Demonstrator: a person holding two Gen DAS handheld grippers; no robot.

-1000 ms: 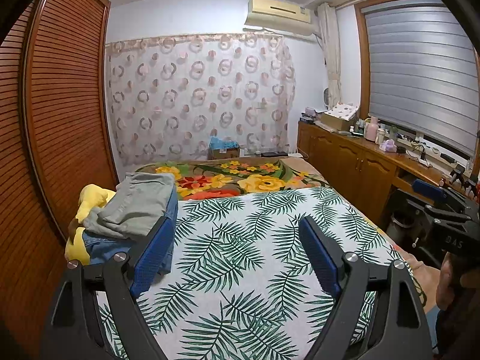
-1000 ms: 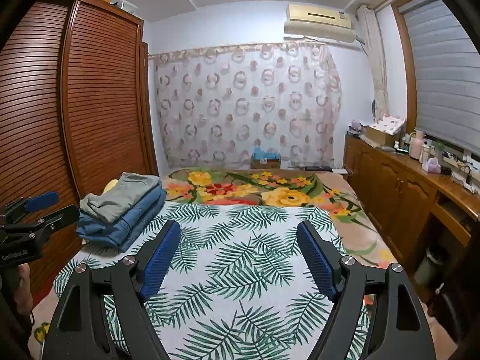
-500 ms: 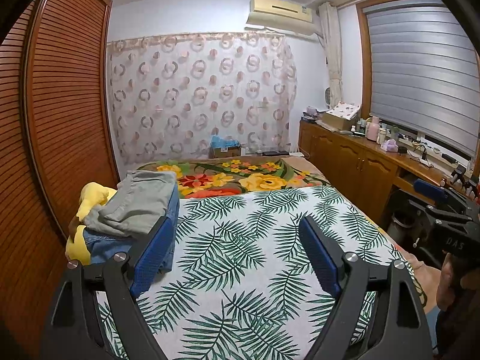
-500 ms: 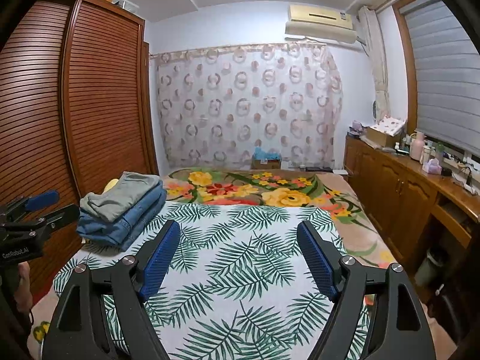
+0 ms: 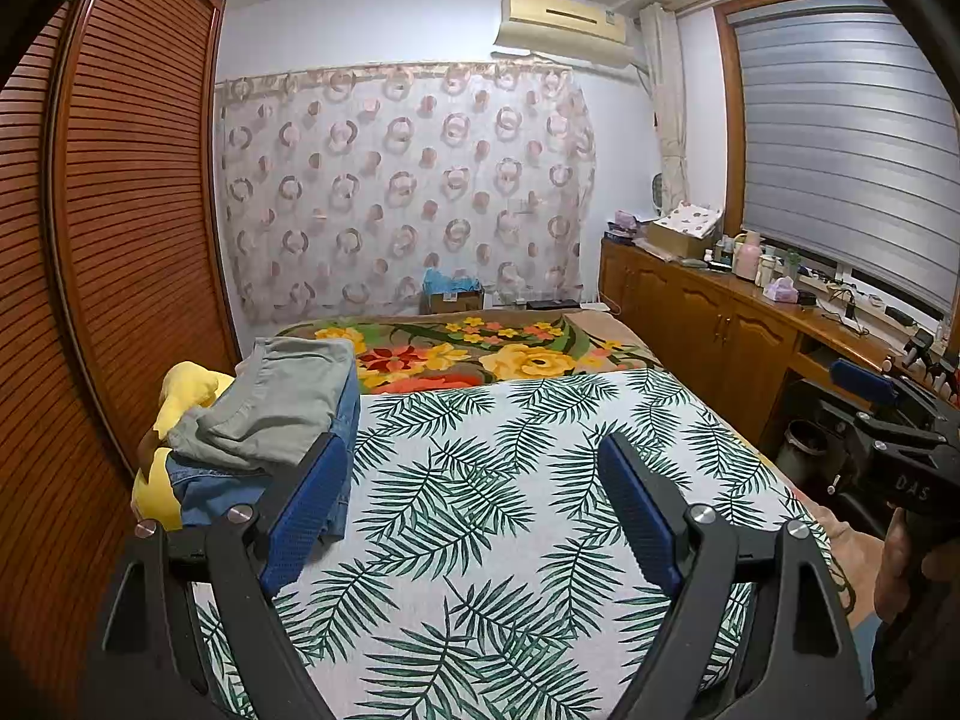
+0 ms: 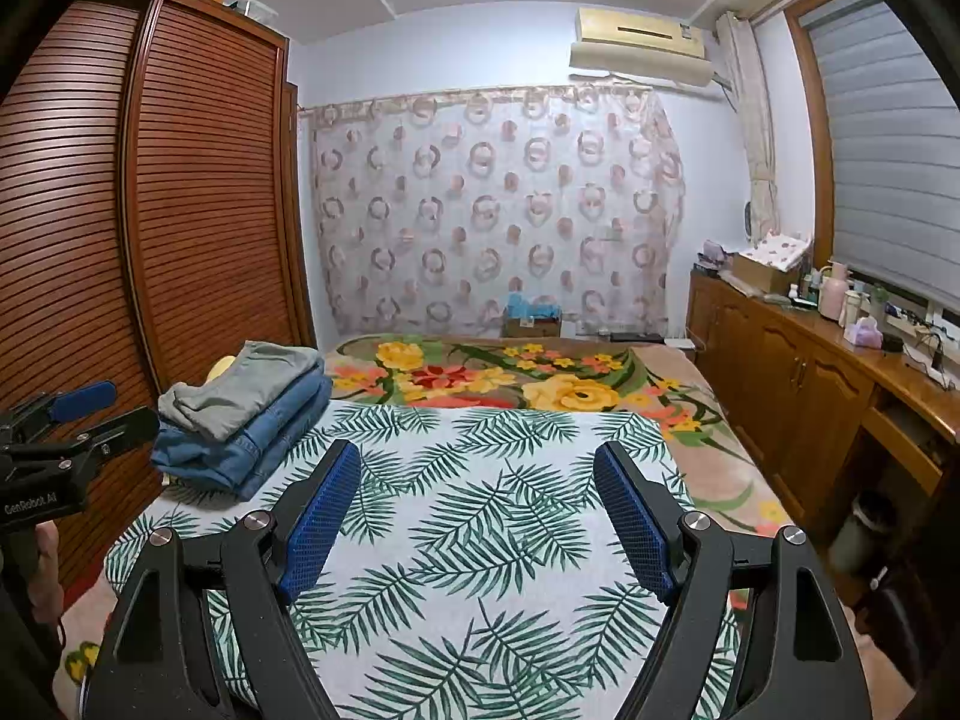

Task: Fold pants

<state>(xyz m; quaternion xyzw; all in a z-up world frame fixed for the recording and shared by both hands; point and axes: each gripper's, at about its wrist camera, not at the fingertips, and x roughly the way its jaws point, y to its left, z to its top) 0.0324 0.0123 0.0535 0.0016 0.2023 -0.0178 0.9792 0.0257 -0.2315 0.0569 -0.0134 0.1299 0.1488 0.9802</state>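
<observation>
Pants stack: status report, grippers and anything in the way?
Left gripper open, empty. Right gripper open, empty. Folded pants stack at left bed edge, untouched. Leaf-print sheet bare ahead; nothing in the way.

The left gripper [image 5: 471, 489] is held level with its jaws spread wide, the blue-padded fingers [image 5: 306, 507] pointing forward and nothing between them. The right gripper [image 6: 477, 495] sits the same way, jaws wide apart and bare. From the left wrist view, the right gripper shows at the far right edge, held in the person's right hand [image 5: 900, 558]. From the right wrist view, the left hand [image 6: 42, 564] grips the left gripper's handle at the far left edge.
</observation>
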